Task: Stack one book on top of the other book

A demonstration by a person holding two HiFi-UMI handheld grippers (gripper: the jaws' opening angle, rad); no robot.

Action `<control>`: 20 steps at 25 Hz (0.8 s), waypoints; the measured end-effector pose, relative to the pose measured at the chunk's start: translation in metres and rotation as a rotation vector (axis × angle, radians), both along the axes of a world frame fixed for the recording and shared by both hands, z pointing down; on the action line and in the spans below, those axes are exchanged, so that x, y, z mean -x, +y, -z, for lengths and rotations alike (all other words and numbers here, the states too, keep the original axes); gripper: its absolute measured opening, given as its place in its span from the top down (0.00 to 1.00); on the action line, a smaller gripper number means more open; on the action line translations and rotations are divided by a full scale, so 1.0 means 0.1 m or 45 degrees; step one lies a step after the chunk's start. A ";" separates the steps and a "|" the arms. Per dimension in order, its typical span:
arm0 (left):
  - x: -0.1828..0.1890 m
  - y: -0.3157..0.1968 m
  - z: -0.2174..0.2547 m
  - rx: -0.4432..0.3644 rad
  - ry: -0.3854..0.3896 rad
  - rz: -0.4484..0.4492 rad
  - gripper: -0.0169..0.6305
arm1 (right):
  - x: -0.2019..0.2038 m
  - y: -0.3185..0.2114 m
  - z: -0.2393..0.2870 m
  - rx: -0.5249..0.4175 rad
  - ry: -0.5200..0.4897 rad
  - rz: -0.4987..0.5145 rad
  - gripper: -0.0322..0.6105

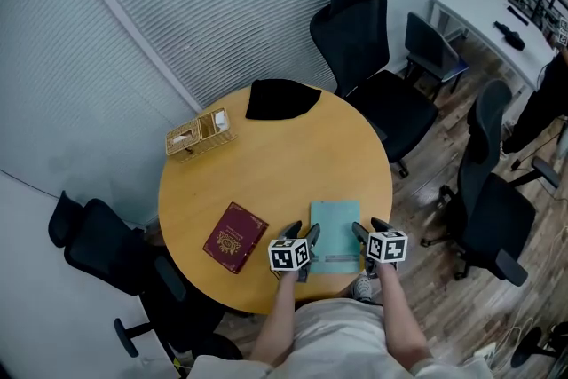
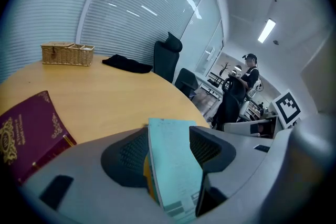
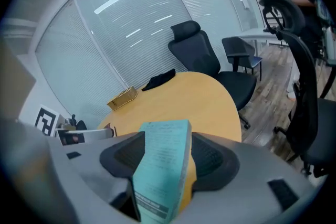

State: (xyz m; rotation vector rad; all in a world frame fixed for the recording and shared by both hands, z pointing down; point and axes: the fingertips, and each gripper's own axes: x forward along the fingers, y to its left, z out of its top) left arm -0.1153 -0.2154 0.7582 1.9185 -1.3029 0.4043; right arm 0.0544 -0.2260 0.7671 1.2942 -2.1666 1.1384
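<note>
The teal book [image 1: 335, 233] is held from both sides at the near edge of the round tabletop [image 1: 275, 160]. The left gripper [image 1: 304, 240] is clamped on the book's left edge and the right gripper [image 1: 363, 237] on its right edge. In the left gripper view the cover runs straight up between the two dark fingers [image 2: 127, 157], which are closed down to the thickness of the book. The right gripper view shows the same thing: the teal book [image 3: 160, 176] is pinched between the fingers [image 3: 214, 161], with no gap to be seen.

Whether the book has been raised off the tabletop or lies flat on it cannot be told from above.

The maroon book [image 1: 235, 237] lies flat on the tabletop to the left. It is just beside the left gripper and is touched by neither gripper. The two books sit side by side and apart, so nothing has been stacked yet.

The grasp looks to be done, and the rest is judged to remain: the teal book has to be lifted, carried across to the left and set down squarely on the maroon cover. A wicker basket [image 1: 201, 133] and a black cloth [image 1: 280, 98] at the far edge are well clear of that path.
</note>
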 end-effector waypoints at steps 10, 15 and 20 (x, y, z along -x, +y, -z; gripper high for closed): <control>-0.03 0.24 -0.50 0.178 0.091 0.043 0.59 | 0.03 0.29 -0.46 0.186 -0.073 -0.063 0.54; -0.10 0.37 -0.69 0.266 0.128 0.053 0.59 | 0.08 0.44 -0.62 0.250 -0.062 -0.041 0.54; -0.13 0.40 -0.77 0.291 0.122 0.040 0.59 | 0.13 0.47 -0.67 0.269 -0.091 -0.055 0.54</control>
